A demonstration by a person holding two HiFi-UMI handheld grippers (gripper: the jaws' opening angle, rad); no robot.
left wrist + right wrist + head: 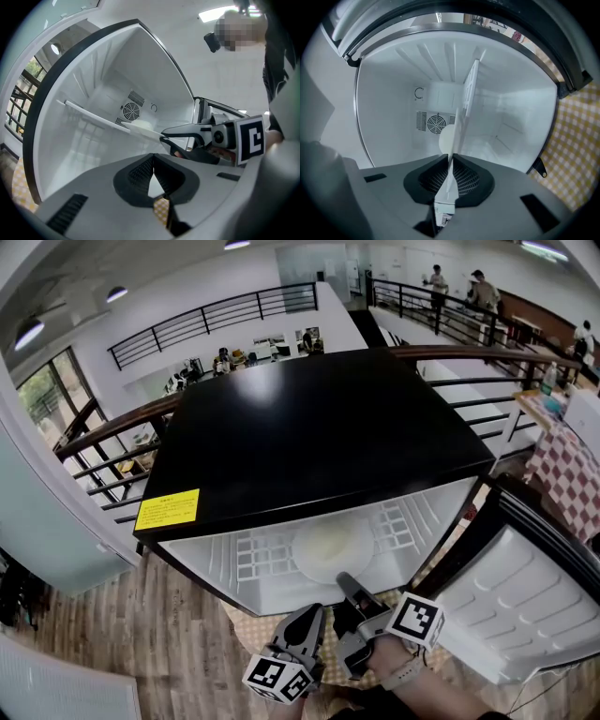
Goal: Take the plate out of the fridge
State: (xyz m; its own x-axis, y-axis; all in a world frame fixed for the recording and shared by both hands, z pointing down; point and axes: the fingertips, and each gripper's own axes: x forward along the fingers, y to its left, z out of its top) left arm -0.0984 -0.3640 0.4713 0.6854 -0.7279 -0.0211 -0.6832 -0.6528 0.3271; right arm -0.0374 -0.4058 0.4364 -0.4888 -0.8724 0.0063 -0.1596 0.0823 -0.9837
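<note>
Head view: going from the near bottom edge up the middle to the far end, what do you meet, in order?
left gripper → right gripper → plate on the white shelf → black fridge top → far black railing

A white grid shelf [251, 557] spans the open fridge [319, 427]. One pale plate [330, 547] lies on it, near the front edge.

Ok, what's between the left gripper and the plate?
Nothing solid: in the left gripper view, the left gripper faces the plate across open air. The right gripper, off to the side, holds the plate's rim.
</note>
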